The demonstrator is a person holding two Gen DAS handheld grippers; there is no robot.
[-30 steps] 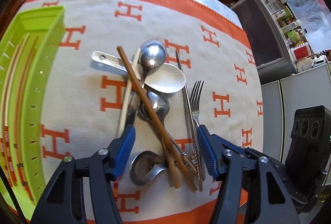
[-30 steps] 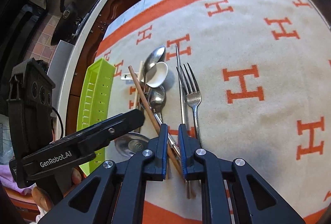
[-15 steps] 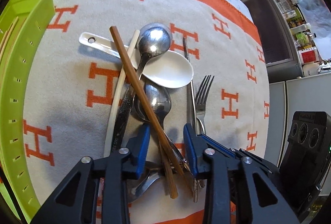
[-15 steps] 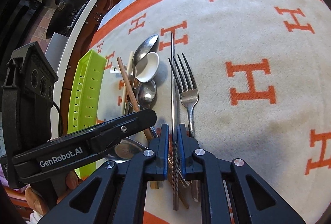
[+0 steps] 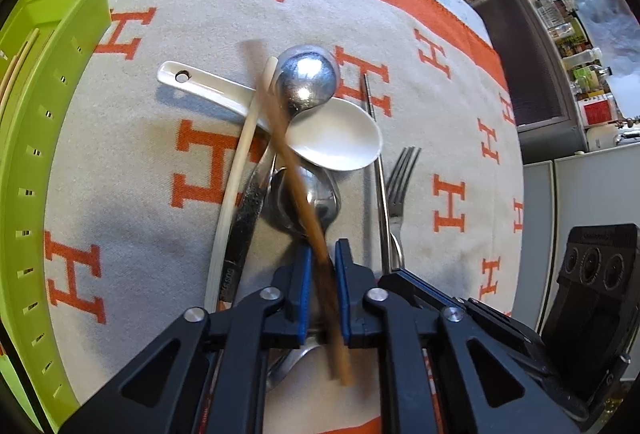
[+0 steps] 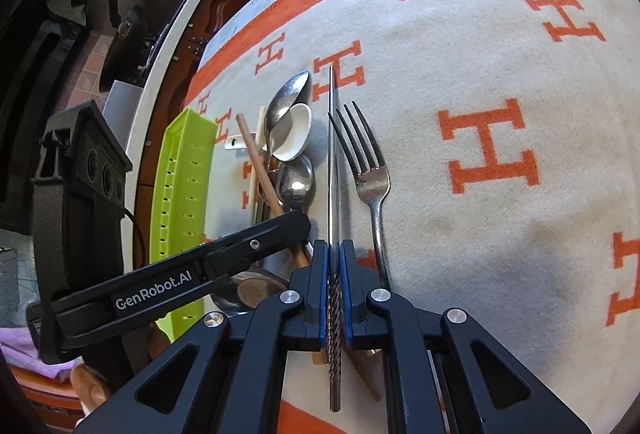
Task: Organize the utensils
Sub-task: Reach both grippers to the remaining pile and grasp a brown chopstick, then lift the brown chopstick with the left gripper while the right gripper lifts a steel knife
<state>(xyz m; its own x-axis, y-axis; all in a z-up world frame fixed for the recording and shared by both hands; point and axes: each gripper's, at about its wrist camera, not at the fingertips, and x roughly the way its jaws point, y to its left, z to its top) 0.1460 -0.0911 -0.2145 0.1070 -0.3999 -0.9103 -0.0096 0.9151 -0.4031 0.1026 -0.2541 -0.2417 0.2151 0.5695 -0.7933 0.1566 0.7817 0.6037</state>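
Now the left gripper (image 5: 322,266), whose jaws stood wide a second ago and have just been closing, is clamped on the brown wooden chopstick (image 5: 280,137), which looks blurred and tilted off the pile. The right gripper (image 6: 333,266), already nearly closed earlier, pinches the metal chopstick (image 6: 331,153) by its twisted end. Both sit over the orange-and-cream blanket (image 6: 500,53) on the bench. Counted in the pile: one white ceramic spoon (image 5: 336,137), two clearly visible metal spoons (image 5: 306,77), a further spoon bowl near the grippers, one fork (image 6: 368,169), one pale chopstick (image 5: 240,161). One green tray (image 5: 36,153) lies along the left, holding more chopsticks.
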